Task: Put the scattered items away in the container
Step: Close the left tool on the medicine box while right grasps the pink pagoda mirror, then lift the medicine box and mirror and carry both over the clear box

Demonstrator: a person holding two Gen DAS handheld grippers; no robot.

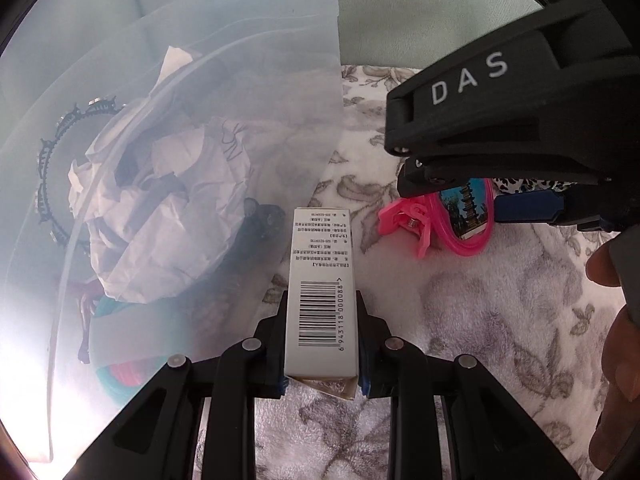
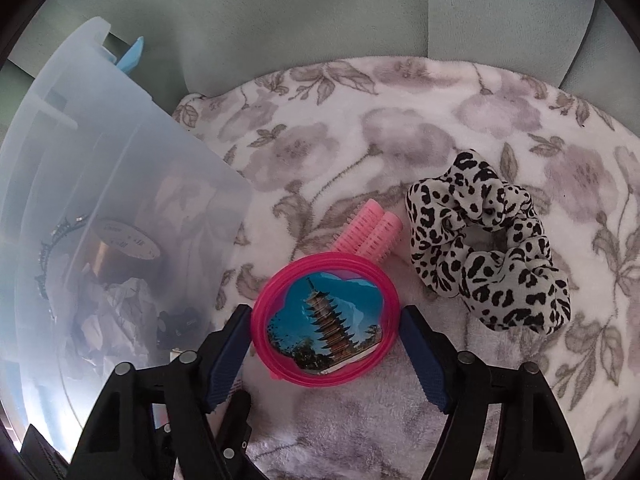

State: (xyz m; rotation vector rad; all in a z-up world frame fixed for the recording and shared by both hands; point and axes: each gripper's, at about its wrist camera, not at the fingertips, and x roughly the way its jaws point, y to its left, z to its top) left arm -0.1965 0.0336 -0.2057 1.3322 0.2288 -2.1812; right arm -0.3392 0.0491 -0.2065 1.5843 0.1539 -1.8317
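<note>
Now: left hand-held gripper clamps 1 box | right hand-held gripper open around 1 pink-rimmed mirror | 1 scrunchie

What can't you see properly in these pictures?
- Left wrist view: things in the bin are blurred by its cloudy wall; the box has print too small to read.
- Left wrist view: the right gripper covers part of the pink mirror.
- Right wrist view: the mirror hides the ends of the rollers.

My right gripper, just beside the white box, reads "DAS"; the box's barcode reads "6943118000088".
</note>
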